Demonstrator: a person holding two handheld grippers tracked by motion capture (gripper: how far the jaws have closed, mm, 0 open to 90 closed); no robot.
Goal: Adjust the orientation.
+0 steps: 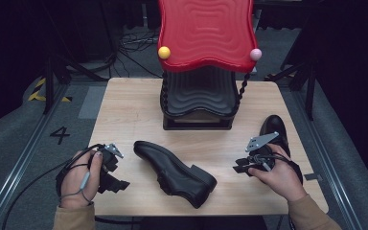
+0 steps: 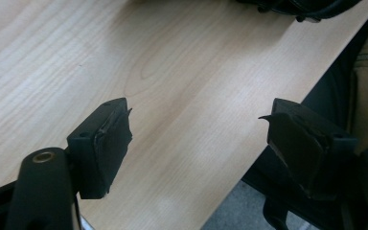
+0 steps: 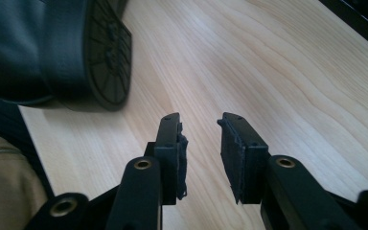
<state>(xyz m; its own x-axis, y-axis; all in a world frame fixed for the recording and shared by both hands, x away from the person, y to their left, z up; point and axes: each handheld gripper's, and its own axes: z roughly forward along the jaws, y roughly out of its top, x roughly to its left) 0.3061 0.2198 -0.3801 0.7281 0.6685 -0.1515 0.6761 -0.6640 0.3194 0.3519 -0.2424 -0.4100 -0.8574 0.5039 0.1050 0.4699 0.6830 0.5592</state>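
Note:
A black leather shoe point(image 1: 175, 172) lies on its side at the front middle of the wooden table point(image 1: 129, 110), toe to the left, heel to the right. A second black shoe point(image 1: 274, 128) stands at the right edge, behind my right hand. My left gripper point(image 1: 120, 184) is left of the lying shoe, open wide over the table's front edge with nothing between its jaws point(image 2: 196, 112). My right gripper point(image 1: 239, 165) points left toward the shoe's heel point(image 3: 76, 52); its jaws point(image 3: 201, 120) are open by a narrow gap and hold nothing.
A shoe rack stands at the back middle, with a red wavy top point(image 1: 206, 28) over black wavy shelves point(image 1: 199, 96), and yellow point(image 1: 164, 52) and pink point(image 1: 255, 54) balls at its corners. Bare wood lies on both sides of it. Cables run on the floor behind.

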